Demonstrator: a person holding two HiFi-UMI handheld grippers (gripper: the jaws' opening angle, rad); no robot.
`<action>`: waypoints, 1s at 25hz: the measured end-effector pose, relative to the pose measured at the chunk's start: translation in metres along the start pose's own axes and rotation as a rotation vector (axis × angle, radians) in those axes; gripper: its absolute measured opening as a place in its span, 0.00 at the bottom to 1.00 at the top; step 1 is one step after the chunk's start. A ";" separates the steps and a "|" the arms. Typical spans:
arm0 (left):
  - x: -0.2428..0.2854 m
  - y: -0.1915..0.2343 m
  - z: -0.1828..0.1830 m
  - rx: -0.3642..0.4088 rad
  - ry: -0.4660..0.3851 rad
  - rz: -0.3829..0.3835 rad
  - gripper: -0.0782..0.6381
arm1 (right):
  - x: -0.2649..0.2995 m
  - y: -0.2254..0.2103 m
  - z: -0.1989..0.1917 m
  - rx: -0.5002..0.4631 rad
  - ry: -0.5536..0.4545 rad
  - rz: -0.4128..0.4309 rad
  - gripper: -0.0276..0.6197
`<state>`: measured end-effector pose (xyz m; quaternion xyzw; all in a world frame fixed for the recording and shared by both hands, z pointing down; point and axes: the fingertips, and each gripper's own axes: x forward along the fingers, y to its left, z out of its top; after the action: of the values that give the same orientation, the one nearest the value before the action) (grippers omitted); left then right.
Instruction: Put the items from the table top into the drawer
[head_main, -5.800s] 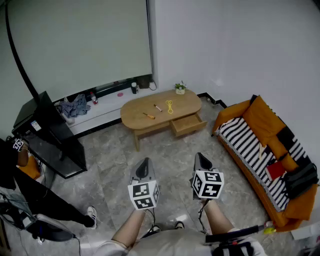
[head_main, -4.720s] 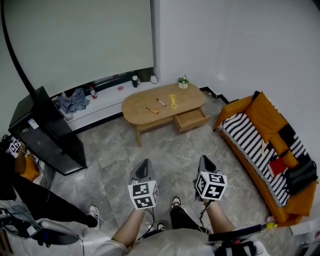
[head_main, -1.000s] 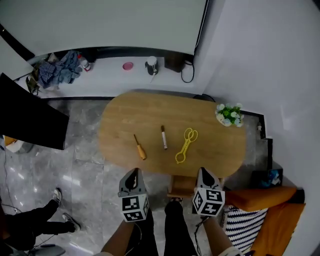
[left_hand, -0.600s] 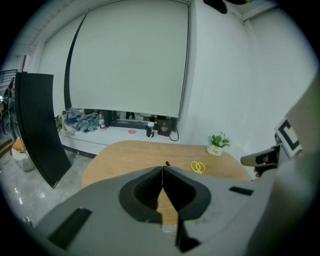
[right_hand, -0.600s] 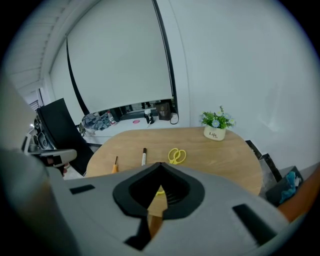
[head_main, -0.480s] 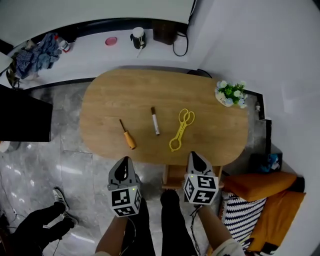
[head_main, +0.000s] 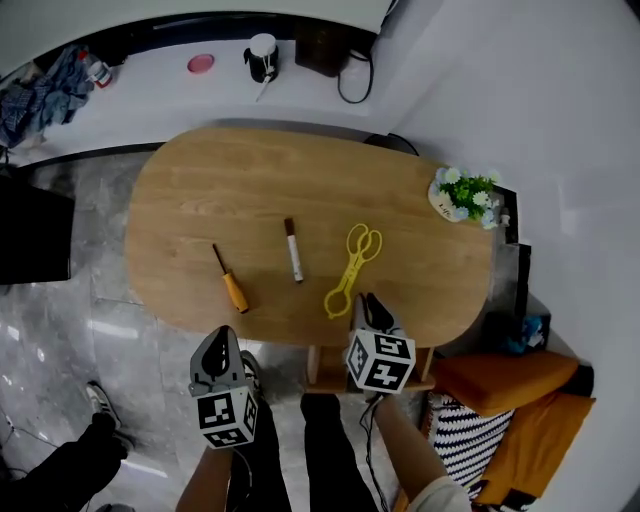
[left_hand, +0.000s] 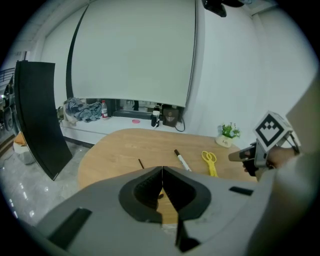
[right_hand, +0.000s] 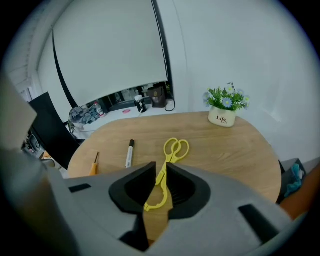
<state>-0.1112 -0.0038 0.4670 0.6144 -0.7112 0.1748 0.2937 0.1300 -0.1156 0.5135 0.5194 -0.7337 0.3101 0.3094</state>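
Looking steeply down, the head view takes in the whole oval table (head_main: 300, 180). Across the table's middle lie an orange-handled screwdriver (head_main: 231, 283), a marker (head_main: 292, 250) and yellow tongs (head_main: 350, 268), well apart from one another. A small potted plant (head_main: 463, 195) stands at the table's right end. Only this view shows the drawer (head_main: 322, 368), pulled out under the table's near edge and holding none of the three items. The left gripper (head_main: 222, 335) hangs short of that near edge, over the floor. The right gripper (head_main: 368, 303) reaches over the edge, its tip just beside the tongs' near end. Both slant forward and down from forearms at the bottom of the view.

The left gripper view shows what the head view cannot: the jaws of the left gripper (left_hand: 162, 172) are pressed together with nothing in them. Past them, the tabletop carries the screwdriver's shaft, the marker and the tongs. The right gripper (left_hand: 232, 156) pokes in from the right over the table's near side, its marker cube uppermost.

The right gripper view settles the other tool. The jaws of the right gripper (right_hand: 160, 172) stand slightly apart and have just been opening. The tongs' near end shows in the gap on the tabletop, with neither pad pressing on it. The plant's pot stands at the table's far right.
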 end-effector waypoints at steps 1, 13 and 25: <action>0.004 0.002 -0.002 -0.001 0.007 0.001 0.12 | 0.008 -0.001 -0.003 0.002 0.012 -0.007 0.14; 0.045 0.019 -0.017 -0.019 0.023 0.020 0.12 | 0.089 -0.011 -0.023 -0.010 0.118 -0.089 0.23; 0.051 0.016 -0.035 -0.026 0.055 0.014 0.12 | 0.113 -0.013 -0.028 0.018 0.170 -0.140 0.28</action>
<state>-0.1231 -0.0188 0.5282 0.6004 -0.7094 0.1846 0.3197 0.1159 -0.1617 0.6203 0.5442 -0.6639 0.3370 0.3867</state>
